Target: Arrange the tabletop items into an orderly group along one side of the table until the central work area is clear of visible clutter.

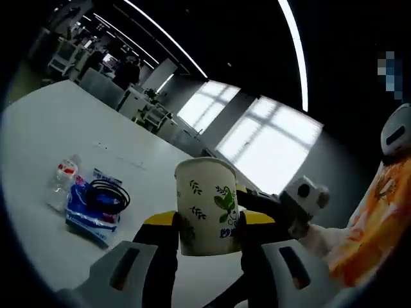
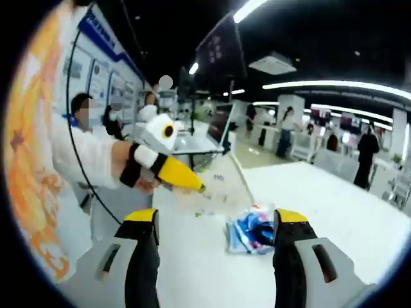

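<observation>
In the left gripper view, the left gripper (image 1: 209,226) has its two yellow-tipped jaws clamped on the lower sides of a paper cup (image 1: 207,205) printed with green leaves; the cup stands upright between them, its white rim well above the fingertips and its base lifted off the white table (image 1: 58,122). Further out on the table, off to the left of the cup, lies a blue packet (image 1: 87,215) with a coil of black cable (image 1: 108,196) resting on top of it, and a small clear plastic bottle (image 1: 63,181) touches the packet's far side. In the right gripper view, the right gripper (image 2: 217,224) holds its jaws wide apart with nothing between them; beyond the tips, nearer the right-hand jaw, the blue packet (image 2: 252,231) lies on the table (image 2: 334,205), and the left gripper (image 2: 172,172) reaches in from the left, gripped by a person's hand (image 2: 131,165)
</observation>
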Motion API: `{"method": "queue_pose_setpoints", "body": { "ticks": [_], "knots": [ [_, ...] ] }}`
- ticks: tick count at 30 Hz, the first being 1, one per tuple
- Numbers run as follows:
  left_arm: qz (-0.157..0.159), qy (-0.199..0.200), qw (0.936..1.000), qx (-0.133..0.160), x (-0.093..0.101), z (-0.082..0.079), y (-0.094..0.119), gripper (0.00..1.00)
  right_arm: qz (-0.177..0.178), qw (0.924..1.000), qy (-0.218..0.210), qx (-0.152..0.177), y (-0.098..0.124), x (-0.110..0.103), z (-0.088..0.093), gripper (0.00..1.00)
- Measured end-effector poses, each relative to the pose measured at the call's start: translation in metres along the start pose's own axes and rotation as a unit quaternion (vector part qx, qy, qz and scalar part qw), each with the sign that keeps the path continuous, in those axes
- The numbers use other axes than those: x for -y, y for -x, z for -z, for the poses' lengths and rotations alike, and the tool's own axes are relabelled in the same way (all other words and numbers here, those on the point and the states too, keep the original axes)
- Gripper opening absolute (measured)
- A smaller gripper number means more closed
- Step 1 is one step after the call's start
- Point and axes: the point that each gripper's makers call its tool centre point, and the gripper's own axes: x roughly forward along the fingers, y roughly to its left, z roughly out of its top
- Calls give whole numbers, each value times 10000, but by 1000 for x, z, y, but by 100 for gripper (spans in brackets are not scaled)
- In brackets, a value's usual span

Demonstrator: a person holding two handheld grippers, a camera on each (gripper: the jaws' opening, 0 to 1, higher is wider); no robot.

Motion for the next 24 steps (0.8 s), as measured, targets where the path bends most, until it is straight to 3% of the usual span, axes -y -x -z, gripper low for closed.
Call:
{"method": "queue_pose_setpoints", "body": {
  "ticks": [2, 3, 5, 7, 8, 9, 11, 13, 16, 19, 21, 24],
  "knots": [
    [-39, 87, 9991, 402, 11, -7, -12, 36, -204, 9960, -867, -11, 13, 8, 1, 62],
    [-95, 198, 9976, 659, 16, -12, -19, 36, -306, 9934, -1102, 61, 18, 11, -3, 59],
    [-54, 28, 9956, 937, 26, -19, -28, 36, -513, 9859, -1560, 321, 31, 21, -13, 61],
    [-174, -237, 9937, 1083, 34, -22, -39, 36, -701, 9695, -2293, 498, 44, 36, -18, 58],
    [-205, -301, 9940, 1028, 39, -20, -47, 36, -679, 9542, -2798, 817, 50, 51, -27, 55],
    [-196, -340, 9942, 1005, 42, -20, -49, 36, -654, 9440, -3092, 946, 55, 60, -31, 53],
    [-68, -781, 9939, 776, 54, -19, -56, 36, -610, 9327, -3330, 1247, 65, 73, -45, 54],
    [13, -1138, 9909, 726, 59, -22, -62, 36, -671, 9333, -3230, 1419, 71, 80, -55, 55],
    [412, -981, 9924, 620, 67, -26, -72, 36, -706, 9381, -3054, 1472, 68, 84, -62, 54],
    [736, -1516, 9849, 396, 72, -26, -79, 36, -1054, 9341, -3037, 1551, 64, 77, -69, 52],
    [732, -1492, 9854, 377, 64, -24, -83, 36, -1221, 9275, -3168, 1566, 63, 73, -71, 49],
    [841, -1636, 9828, 191, 63, -14, -86, 36, -1225, 9334, -3039, 1462, 59, 71, -67, 45]
  ]
}}
